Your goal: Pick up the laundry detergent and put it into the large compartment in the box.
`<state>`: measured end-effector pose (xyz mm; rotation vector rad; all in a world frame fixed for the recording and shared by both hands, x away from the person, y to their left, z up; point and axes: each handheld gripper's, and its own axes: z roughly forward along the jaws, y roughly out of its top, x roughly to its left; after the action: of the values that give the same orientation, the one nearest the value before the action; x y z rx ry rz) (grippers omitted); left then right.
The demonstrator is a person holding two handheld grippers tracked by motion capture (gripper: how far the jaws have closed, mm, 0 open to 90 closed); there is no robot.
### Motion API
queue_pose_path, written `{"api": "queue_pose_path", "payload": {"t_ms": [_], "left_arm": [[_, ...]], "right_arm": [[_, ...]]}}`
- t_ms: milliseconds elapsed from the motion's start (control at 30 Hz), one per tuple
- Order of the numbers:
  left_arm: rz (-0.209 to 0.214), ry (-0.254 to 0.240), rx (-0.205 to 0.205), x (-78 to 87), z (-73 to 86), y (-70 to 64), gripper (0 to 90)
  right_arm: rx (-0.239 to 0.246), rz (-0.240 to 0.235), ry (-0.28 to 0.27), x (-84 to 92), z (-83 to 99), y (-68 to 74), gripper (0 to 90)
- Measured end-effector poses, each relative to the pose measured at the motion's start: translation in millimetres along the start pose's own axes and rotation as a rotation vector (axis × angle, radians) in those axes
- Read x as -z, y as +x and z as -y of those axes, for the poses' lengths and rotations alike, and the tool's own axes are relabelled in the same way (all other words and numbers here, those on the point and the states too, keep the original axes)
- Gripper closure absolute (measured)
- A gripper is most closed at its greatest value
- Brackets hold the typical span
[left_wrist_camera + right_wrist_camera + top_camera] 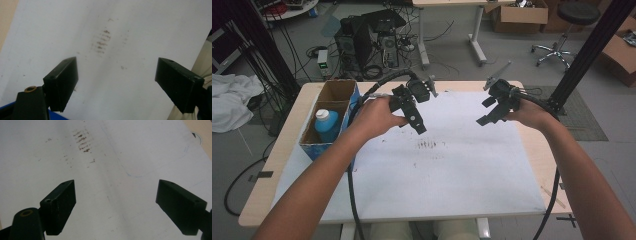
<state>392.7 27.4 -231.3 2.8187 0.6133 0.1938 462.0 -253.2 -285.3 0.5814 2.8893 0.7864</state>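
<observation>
A person holds two black grippers above a white sheet [452, 170] that covers a wooden table [277, 150]. My left gripper [412, 117] hovers over the sheet's far left part, beside a cardboard box [334, 92]. Its jaws stand wide apart in the left gripper view, left gripper [116, 82], with nothing between them. My right gripper [489, 112] hangs over the far right part of the sheet. It is open too, right gripper [116, 205], and holds nothing. A patch of brown smudges [428, 145] marks the sheet between them, smudges [102, 42], smudges [81, 140].
The cardboard box at the table's left edge holds a blue bottle with a white cap [326, 125]. Beyond the table stand computer towers [367, 40] with cables, a stool [569, 25], cardboard boxes [519, 15] and a black frame post [592, 45] at the right.
</observation>
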Motion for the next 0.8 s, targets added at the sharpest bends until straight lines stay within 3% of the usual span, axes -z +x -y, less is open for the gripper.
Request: {"api": "queue_pose_path", "payload": {"t_ms": [300, 800], "left_arm": [[0.020, 0.004, -0.022, -9.1, -6.0, 0.4, 19.7], [0.019, 0.012, -0.022, -12.9, -6.3, 4.0, 19.8]], "right_arm": [[-0.004, 0.000, 0.002, 0.1, 1.9, -2.9, 16.3], [0.000, -0.004, 0.005, -2.6, 1.7, -3.1, 16.3]]}}
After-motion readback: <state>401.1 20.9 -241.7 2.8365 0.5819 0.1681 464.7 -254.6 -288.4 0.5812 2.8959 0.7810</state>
